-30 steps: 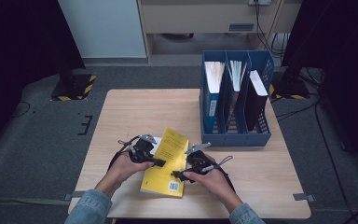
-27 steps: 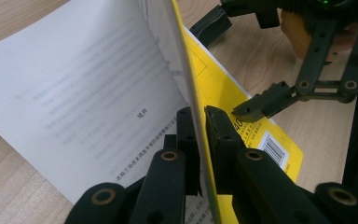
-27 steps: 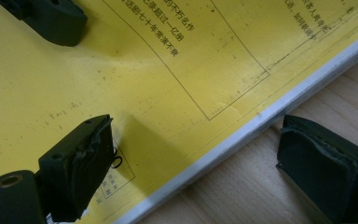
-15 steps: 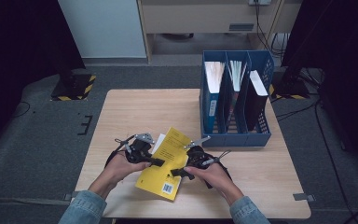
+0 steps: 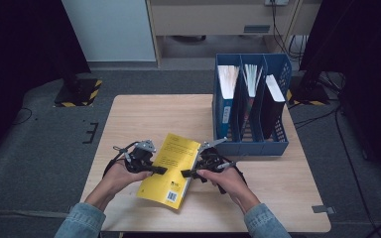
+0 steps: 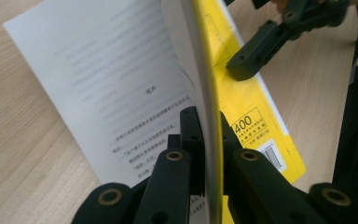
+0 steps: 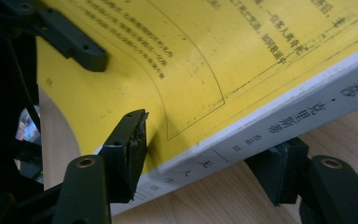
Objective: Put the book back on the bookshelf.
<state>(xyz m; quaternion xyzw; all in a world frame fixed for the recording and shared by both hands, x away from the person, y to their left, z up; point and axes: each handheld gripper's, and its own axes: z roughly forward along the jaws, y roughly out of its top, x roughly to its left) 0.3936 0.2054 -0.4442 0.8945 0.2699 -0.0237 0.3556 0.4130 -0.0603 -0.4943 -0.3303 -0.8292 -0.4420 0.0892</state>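
A yellow book [image 5: 171, 166] lies at the near middle of the counter [image 5: 144, 114], left of the blue file rack [image 5: 250, 144]. The left gripper [image 5: 159, 170] is clamped on its lifted yellow cover. The right gripper [image 5: 186, 173] straddles the spine edge; its jaws have just been closing, one resting on the cover, the other below the spine.

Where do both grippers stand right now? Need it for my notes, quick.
Left gripper: jaws shut on the yellow book's cover.
Right gripper: jaws have just been closing, around the book's spine edge; whether they grip cannot be told.
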